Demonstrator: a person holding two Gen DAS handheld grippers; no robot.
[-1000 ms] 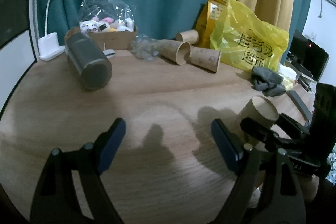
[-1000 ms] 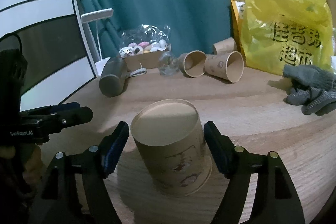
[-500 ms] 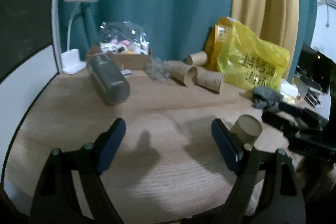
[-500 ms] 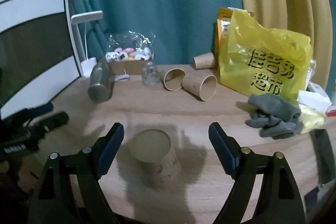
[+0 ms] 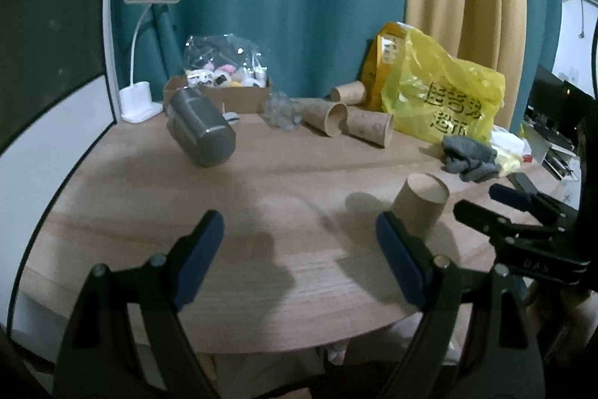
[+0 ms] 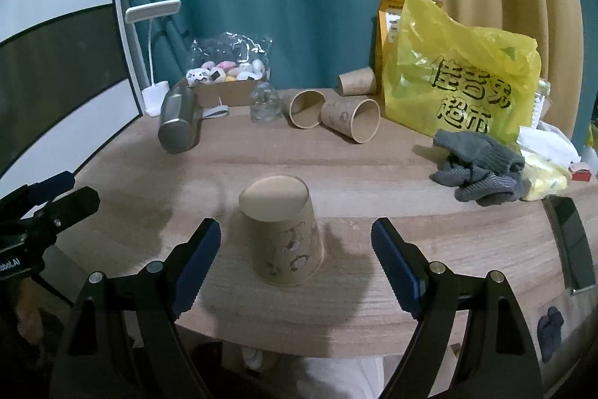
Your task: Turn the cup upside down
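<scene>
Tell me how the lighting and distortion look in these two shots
Left wrist view: dim, bluish, strong fisheye bending the table edge; soft shadows under the open left gripper. Right wrist view: equally dim; cup slightly soft, casting a shadow toward the camera between the open right gripper's fingers.

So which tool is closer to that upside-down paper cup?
Right. The right tool faces the cup, open. The left tool sits off to the cup's left.

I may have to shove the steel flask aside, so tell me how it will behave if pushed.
The steel flask lies on its side on the table, so it would probably roll rather than slide. Its metal body looks stiff and likely heavy for its size. The smooth surface may slip between gripper fingers.
</scene>
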